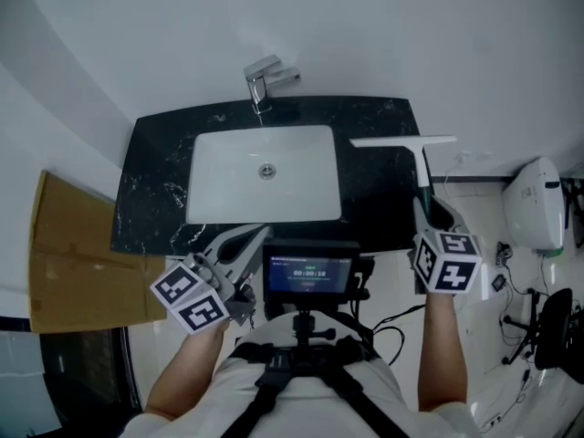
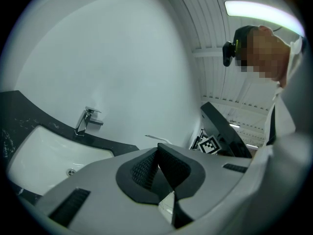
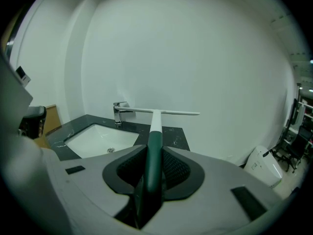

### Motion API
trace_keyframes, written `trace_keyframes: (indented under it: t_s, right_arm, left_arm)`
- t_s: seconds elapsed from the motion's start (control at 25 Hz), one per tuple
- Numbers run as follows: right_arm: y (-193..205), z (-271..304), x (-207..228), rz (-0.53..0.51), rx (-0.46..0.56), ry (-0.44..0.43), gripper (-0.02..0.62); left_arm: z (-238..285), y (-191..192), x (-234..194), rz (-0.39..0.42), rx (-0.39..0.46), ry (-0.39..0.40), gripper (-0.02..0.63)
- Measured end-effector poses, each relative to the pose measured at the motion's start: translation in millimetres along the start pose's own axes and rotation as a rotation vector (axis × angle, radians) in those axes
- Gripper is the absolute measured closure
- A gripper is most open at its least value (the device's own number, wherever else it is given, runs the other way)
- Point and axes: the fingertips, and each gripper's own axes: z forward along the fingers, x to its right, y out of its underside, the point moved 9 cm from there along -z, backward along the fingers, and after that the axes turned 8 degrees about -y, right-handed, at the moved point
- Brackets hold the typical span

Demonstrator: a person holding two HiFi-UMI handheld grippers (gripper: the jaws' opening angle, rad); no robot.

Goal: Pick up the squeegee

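Clamping the squeegee [image 1: 422, 166], right claw [image 3: 154, 155] hangs beside the black counter [image 1: 376, 194].

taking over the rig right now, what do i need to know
Right gripper: shut on the squeegee, gripping its dark green handle, blade pointing away toward the wall.
Left gripper: shut, empty, held in front of the sink.
Squeegee: over the black counter, right of the sink.
Done: the grip is made. The blade looks raised off the counter, though I can't be sure.
Left: confirm it is clear of the counter and lift if not.
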Motion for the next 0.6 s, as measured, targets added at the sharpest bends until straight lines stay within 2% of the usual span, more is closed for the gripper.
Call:
trace_keyframes:
  t_s: [0.6]
  right_arm:
    - [6,-27,-11,-0.001,0.003,0.003,0.509]
  left_arm:
    - [-14,-6,0,0.010,0.029,-0.005,0.609]
